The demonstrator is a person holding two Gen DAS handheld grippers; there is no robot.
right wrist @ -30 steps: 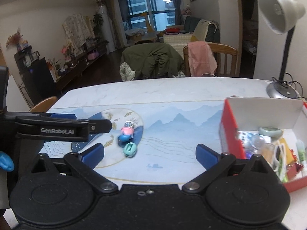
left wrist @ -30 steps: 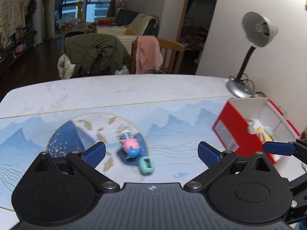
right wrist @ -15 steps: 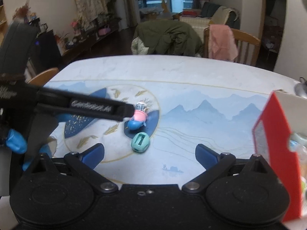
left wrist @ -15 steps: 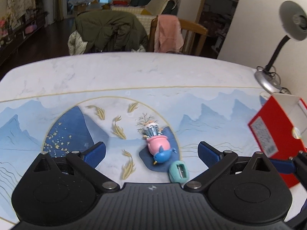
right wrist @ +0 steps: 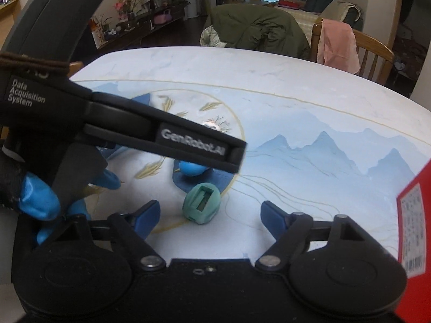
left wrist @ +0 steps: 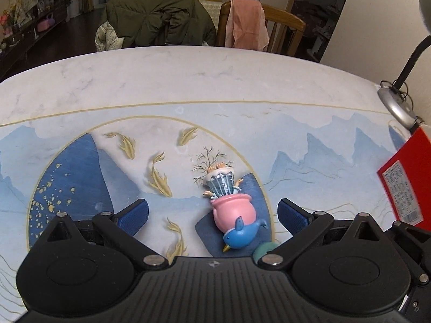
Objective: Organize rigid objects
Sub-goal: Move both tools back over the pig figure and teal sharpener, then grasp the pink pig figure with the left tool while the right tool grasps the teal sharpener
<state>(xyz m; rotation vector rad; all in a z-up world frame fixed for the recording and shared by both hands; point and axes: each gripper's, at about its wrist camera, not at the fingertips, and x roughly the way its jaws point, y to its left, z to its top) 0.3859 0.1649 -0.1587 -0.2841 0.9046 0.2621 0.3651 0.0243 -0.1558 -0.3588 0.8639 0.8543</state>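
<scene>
Jaws of the right gripper (right wrist: 208, 215), just narrowing, flank a teal sharpener (right wrist: 202, 204) untouched.

Glossy plastic figurine (left wrist: 233, 212), matt sharpener (right wrist: 202, 203) (perhaps plastic) — smooth marbled table (left wrist: 188, 78).

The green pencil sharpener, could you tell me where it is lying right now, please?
In the right wrist view, the green pencil sharpener lies on the table between the open right gripper fingers, just below the figurine.

Left gripper arm (right wrist: 161, 140) hides most of figurine (right wrist: 191, 168); red box (right wrist: 414, 228) cut off at 3 o'clock edge
</scene>
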